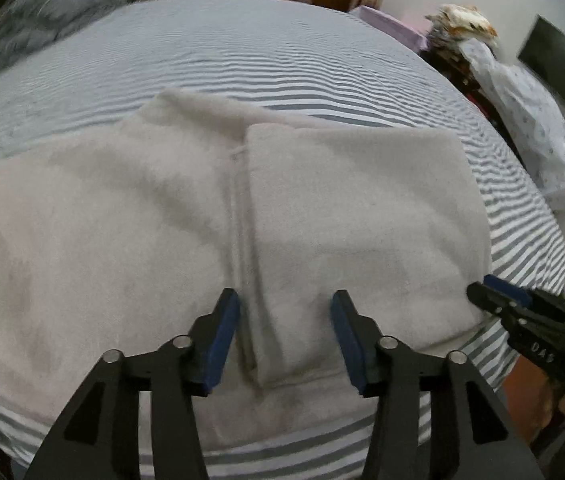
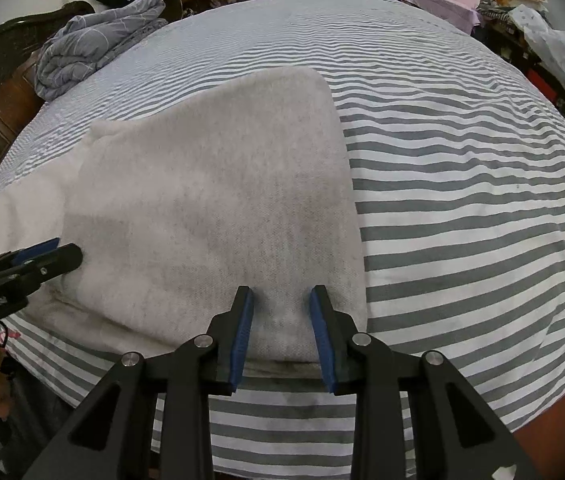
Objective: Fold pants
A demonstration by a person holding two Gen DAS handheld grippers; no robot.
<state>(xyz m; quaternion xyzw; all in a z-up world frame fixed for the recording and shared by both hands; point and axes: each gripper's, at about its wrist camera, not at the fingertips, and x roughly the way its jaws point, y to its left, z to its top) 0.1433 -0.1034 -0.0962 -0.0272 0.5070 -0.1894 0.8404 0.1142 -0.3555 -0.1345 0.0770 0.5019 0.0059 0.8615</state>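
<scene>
Pale grey fleece pants are lying partly folded on the grey-and-white striped bedsheet. I'm hovering my left gripper jaws apart over the folded edge, right gripper likewise gaping, gripping nothing.

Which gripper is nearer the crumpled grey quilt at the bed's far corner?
Left. The grey quilt lies far-left; the left gripper works the pants' left part, the right gripper their right end.

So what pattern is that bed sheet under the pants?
Grey and white stripes on the bed sheet, clearest in the right wrist view.
</scene>
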